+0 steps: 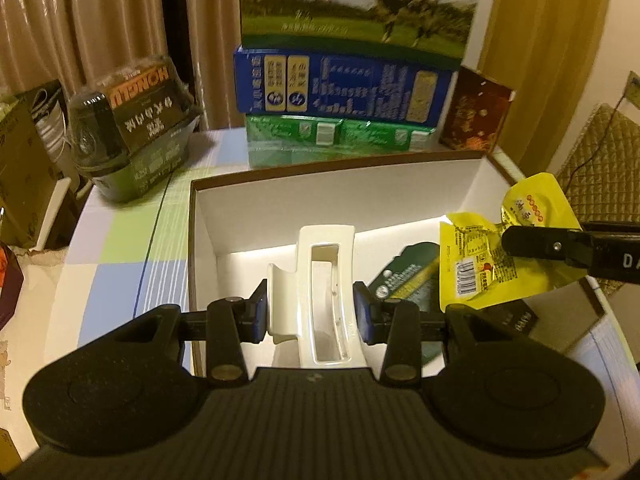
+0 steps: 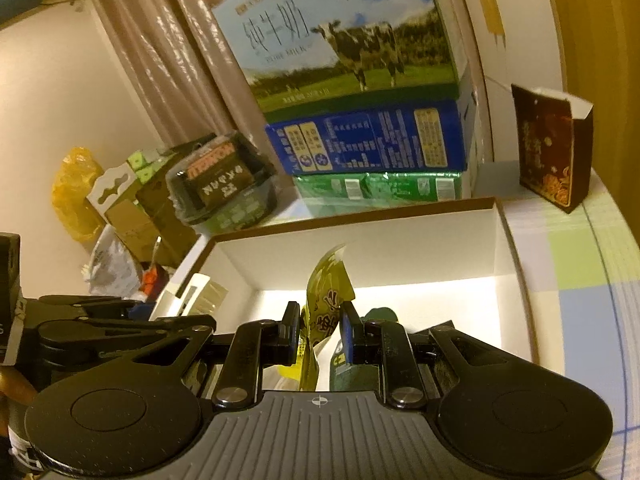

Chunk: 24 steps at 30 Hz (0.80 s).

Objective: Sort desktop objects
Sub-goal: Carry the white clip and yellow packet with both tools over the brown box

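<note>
While its blue pads press on either side of a white hair claw clip (image 1: 320, 292), the left gripper (image 1: 313, 312) hangs over the open white box (image 1: 340, 176), the clip standing upright between the fingers (image 1: 364, 312) and reaching up toward twelve o'clock. In the right wrist view, the right gripper (image 2: 320, 340) pinches a yellow snack packet (image 2: 326, 280) in a narrow grip, the packet rising crumpled above the pads, also over the box's inside. From the left wrist camera that packet shows at three o'clock, with one black finger of the right gripper laid across it. Under it, on the box floor at about four o'clock, lies a dark green packet (image 1: 404, 276). Beyond the box's far wall, at twelve o'clock, stand stacked cartons: a milk carton with a cow (image 1: 360, 4) on a blue carton (image 1: 344, 88) on green packs (image 1: 340, 136). A dark red box (image 1: 476, 116) stands at one o'clock, a wrapped black tub (image 1: 136, 128) at ten. All rest on a checked tablecloth (image 1: 120, 264).
</note>
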### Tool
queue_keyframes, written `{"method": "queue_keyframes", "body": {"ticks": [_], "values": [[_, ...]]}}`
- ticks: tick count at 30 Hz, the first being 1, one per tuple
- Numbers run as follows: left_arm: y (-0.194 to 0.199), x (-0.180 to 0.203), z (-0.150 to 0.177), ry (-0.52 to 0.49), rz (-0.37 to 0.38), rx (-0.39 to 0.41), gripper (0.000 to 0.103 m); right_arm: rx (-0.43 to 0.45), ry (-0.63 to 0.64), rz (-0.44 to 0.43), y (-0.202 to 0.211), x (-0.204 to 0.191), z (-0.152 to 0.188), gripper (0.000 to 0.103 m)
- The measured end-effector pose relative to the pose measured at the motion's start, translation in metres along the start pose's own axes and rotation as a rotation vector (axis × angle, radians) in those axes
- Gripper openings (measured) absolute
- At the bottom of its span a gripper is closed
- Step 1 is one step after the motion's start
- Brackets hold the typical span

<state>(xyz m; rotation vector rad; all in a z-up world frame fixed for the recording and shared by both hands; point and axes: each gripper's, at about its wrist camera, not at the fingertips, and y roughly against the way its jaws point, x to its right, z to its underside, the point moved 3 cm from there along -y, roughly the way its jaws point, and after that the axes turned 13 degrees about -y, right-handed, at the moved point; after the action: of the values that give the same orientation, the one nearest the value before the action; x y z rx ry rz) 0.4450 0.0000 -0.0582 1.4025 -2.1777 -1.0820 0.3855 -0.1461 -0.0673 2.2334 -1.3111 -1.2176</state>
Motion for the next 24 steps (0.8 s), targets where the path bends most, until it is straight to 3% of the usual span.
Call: {"method": "queue_keyframes", "body": {"ticks": [11, 24], "values": [[-0.071, -0.021, -0.013, 0.020, -0.001, -0.120, 0.036, -0.064, -0.004, 0.046, -0.059, 0.008, -0.016, 0.018], [-0.118, -0.023, -0.020, -0.005, -0.009, -0.201, 0.037, -0.114, -0.049, 0.081, -0.094, 0.027, -0.024, 0.018]]}}
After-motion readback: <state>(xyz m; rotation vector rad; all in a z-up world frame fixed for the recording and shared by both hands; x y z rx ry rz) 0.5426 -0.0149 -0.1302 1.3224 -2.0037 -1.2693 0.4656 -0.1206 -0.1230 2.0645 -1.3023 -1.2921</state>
